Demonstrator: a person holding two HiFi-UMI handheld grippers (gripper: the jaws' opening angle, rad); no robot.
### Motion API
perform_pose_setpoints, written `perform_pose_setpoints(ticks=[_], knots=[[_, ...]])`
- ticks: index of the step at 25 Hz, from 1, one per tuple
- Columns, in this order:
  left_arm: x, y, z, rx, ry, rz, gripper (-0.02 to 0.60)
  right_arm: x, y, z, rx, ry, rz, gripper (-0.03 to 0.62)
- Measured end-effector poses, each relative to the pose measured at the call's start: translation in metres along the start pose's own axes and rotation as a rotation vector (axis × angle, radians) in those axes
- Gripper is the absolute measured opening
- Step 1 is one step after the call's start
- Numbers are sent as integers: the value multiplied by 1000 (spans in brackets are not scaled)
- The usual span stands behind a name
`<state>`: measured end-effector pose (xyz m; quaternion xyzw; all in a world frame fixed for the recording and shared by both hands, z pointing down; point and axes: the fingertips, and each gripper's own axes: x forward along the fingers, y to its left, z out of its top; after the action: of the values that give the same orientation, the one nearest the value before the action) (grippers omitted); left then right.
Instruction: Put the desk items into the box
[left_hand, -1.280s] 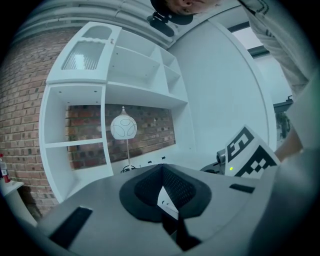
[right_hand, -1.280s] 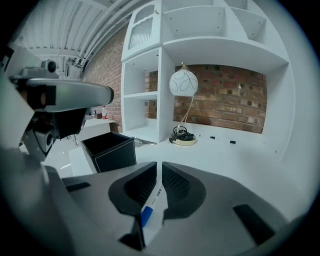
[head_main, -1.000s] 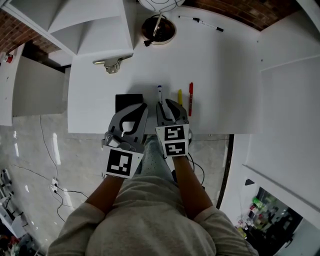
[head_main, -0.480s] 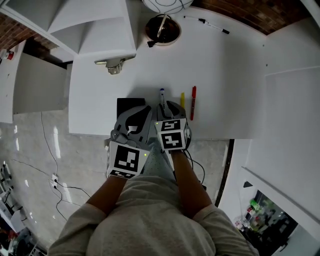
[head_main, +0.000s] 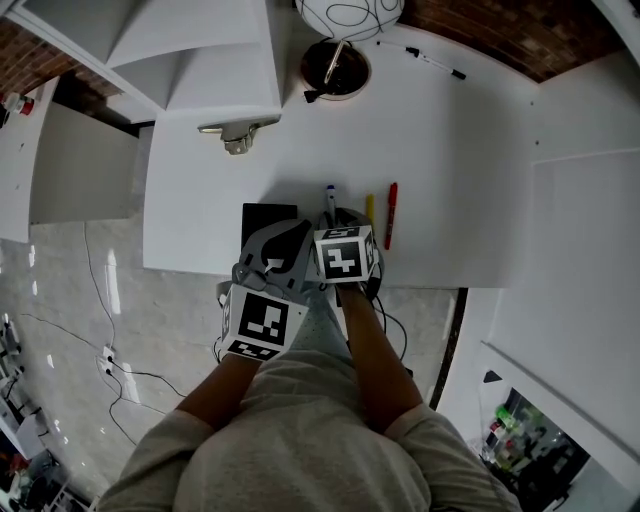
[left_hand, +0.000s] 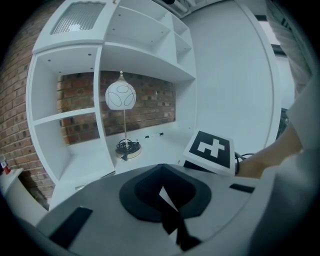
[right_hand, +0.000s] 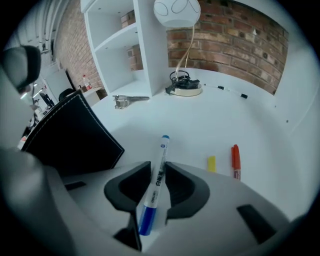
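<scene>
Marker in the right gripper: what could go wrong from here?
The right gripper pinches the marker with its front end sticking out past the fingertips, so it could pivot or slip on lifting. The box stands close on the left; the protruding tip could catch its wall.

Head cam sits up high & looks almost straight down on the white desk (head_main: 450, 150). Left gripper cam is low by the desk's near edge, tipped up, facing the shelves (left_hand: 140, 60) & round lamp (left_hand: 120, 96) far back. Right gripper cam is v. close over the desk top, facing the same way. All 3 see the round lamp. Head & right cams both see the blue pen (head_main: 330, 193), red pen (head_main: 391, 215) & black box (head_main: 268, 215).
</scene>
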<state>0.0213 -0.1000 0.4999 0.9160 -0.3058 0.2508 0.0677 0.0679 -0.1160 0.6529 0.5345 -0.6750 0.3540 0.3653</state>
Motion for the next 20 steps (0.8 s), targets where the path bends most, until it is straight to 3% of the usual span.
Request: perform_pose_setpoints(ticks=[9, 20], knots=[[-2, 5, 0, -42, 2, 3, 3, -1, 0, 1, -18, 24, -1, 78], [-10, 10, 13, -61, -16, 18, 3, -41, -7, 32, 31, -176, -23, 77]])
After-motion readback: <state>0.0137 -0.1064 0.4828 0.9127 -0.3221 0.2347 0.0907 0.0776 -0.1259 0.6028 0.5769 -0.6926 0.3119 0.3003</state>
